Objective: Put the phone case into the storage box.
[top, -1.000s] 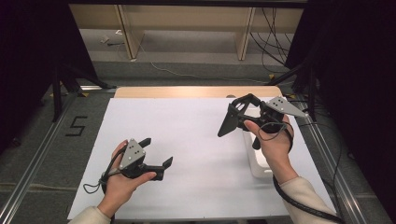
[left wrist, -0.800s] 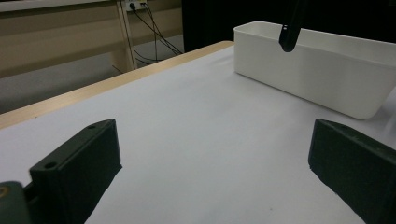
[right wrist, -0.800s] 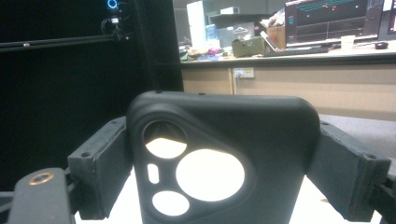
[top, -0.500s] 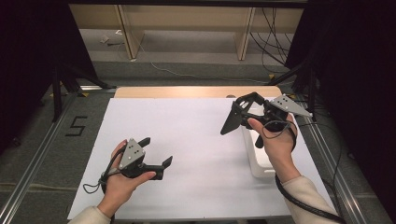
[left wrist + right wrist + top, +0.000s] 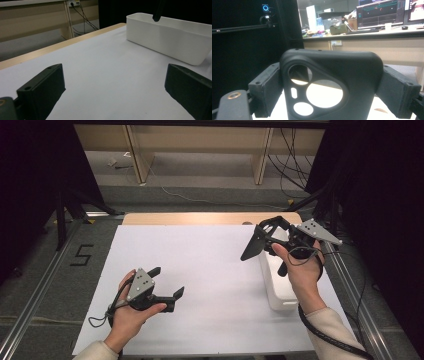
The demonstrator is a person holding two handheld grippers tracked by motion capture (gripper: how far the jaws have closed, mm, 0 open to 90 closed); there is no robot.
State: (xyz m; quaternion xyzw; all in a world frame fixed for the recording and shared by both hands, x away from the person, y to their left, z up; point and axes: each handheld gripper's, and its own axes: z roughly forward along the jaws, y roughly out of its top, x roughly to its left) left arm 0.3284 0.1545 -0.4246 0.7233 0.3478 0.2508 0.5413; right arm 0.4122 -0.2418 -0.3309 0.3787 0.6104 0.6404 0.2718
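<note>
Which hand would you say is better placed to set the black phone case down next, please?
The right: its hand-held gripper already clamps the phone case above the white bin. The left hand-held gripper rests open and empty, farther from the bin.

A lab or research office. Beyond the right claw (image 5: 329,82), a desk carries monitors (image 5: 382,13) showing plotted data. Black curtains (image 5: 30,185), a camera (image 5: 265,8) on a bar and loose cables (image 5: 295,155) surround the white surface (image 5: 210,270).

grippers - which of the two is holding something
The right gripper, raised over the white bin, clamps a black phone case. The left gripper is open and empty.
</note>
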